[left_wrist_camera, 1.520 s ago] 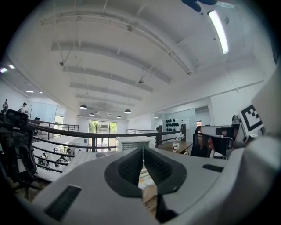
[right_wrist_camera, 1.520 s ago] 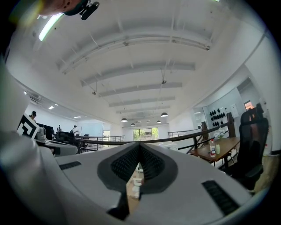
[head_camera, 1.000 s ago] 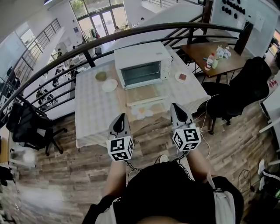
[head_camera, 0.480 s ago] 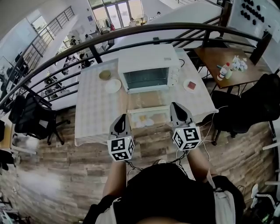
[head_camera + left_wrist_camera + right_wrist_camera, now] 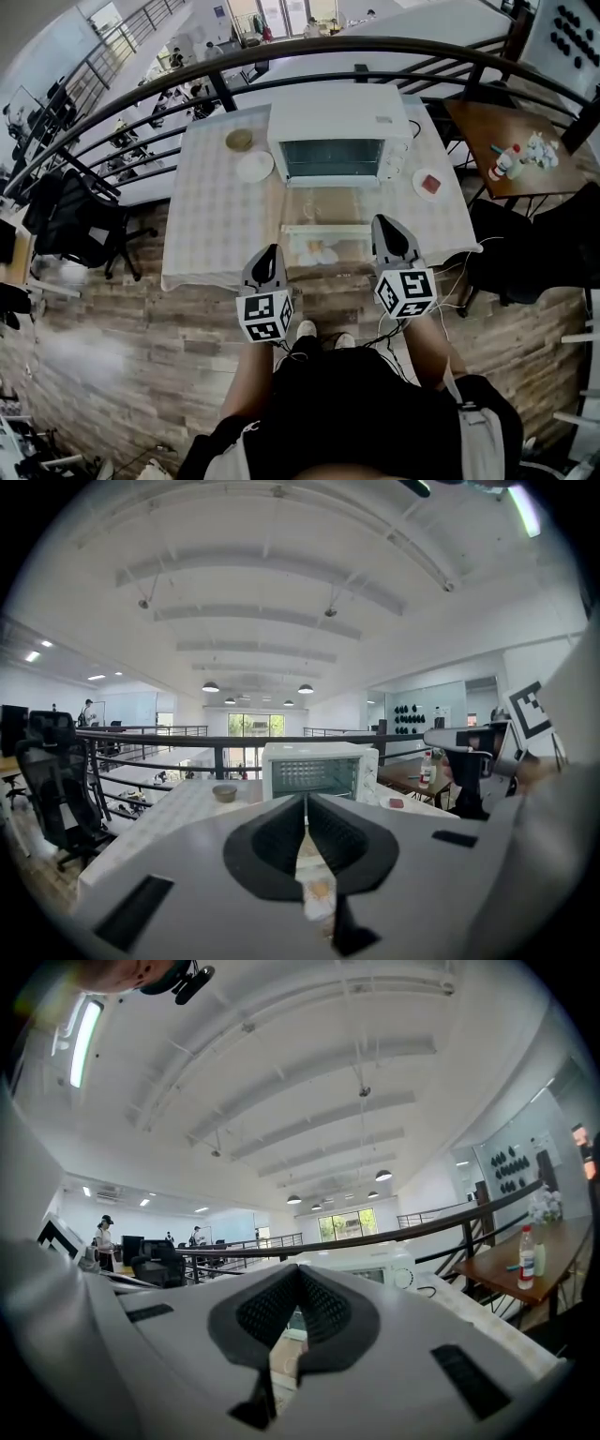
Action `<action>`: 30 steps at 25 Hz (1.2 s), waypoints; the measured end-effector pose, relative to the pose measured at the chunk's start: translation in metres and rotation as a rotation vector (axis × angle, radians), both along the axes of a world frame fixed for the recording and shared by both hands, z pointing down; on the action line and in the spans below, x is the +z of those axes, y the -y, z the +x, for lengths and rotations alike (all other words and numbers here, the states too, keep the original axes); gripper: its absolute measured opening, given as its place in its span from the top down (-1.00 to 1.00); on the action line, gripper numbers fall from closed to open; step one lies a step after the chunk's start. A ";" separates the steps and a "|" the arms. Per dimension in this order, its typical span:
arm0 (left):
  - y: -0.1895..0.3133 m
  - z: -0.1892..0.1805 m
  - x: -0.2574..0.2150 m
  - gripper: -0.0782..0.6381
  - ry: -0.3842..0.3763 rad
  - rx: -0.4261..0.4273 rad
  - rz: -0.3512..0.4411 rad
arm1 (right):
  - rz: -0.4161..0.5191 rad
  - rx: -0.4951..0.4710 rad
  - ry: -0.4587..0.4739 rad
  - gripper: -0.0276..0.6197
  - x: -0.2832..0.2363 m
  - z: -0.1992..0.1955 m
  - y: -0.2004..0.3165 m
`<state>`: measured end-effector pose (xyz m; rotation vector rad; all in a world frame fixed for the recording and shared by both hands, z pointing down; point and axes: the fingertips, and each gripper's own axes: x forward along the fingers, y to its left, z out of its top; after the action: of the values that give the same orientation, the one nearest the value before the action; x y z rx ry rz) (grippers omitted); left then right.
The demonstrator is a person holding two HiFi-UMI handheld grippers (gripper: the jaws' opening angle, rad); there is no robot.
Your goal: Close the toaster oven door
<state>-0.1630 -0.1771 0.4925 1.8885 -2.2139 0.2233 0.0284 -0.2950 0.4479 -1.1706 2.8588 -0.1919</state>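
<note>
The white toaster oven (image 5: 339, 131) stands at the far side of the cloth-covered table (image 5: 211, 234). Its glass door (image 5: 328, 204) lies open and flat toward me, with the pale handle bar (image 5: 326, 229) at its near edge. My left gripper (image 5: 268, 253) hangs shut over the table's front edge, left of the door. My right gripper (image 5: 386, 225) is shut and empty just right of the door's handle, touching nothing. In the left gripper view the oven (image 5: 314, 772) shows ahead beyond the shut left gripper (image 5: 306, 801). The right gripper (image 5: 298, 1277) also points at the oven (image 5: 375, 1265).
A small bowl (image 5: 239, 140) and a white plate (image 5: 254, 167) sit left of the oven. A saucer with something red (image 5: 427, 183) is to its right. Pale food (image 5: 319, 251) lies in front of the door. A black railing (image 5: 281, 58) runs behind; an office chair (image 5: 80, 225) stands left.
I have come nearer to the table, so the oven and its open door now sit closer in front of both grippers. The grippers stay shut and level with each other.
</note>
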 end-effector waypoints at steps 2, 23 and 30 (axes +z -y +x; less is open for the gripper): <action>0.003 -0.009 0.009 0.73 -0.014 -0.010 -0.015 | -0.015 -0.006 -0.010 0.94 0.008 -0.008 0.005; 0.071 -0.046 0.213 0.47 -0.272 0.087 -0.361 | -0.094 0.206 -0.158 0.94 0.037 0.022 0.030; 0.093 -0.052 0.241 0.46 -0.384 0.088 -0.376 | -0.129 0.321 -0.164 0.94 0.040 0.056 0.027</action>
<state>-0.2151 -0.2698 0.7337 1.6604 -1.7038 0.2471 0.0843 -0.3216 0.4884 -1.7243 2.7709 -0.2809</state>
